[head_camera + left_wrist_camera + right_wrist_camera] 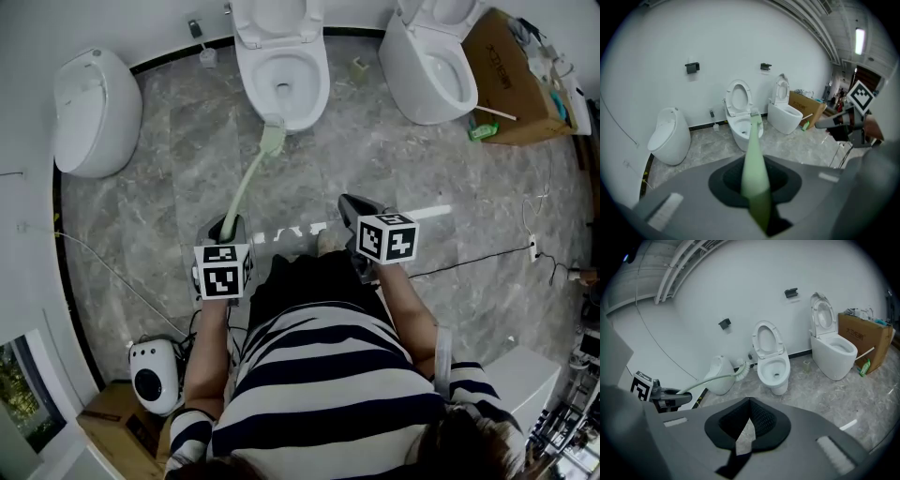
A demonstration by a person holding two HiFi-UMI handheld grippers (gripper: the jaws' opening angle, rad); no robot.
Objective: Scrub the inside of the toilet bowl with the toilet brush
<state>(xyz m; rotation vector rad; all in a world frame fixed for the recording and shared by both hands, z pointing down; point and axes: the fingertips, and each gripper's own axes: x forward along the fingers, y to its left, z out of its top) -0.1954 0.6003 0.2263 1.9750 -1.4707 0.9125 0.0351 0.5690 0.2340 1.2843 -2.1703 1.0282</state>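
The middle toilet (314,94) stands in front of me with its lid up, and its bowl shows only the drain hole. The cardboard box (502,75) on the right is open, with loose things on top that I can't make out. My left gripper (227,228) is clamped on the handle of the pale green toilet brush (246,183). The brush head is just outside the bowl's front rim. My right gripper (354,208) has its jaws together, holding nothing.
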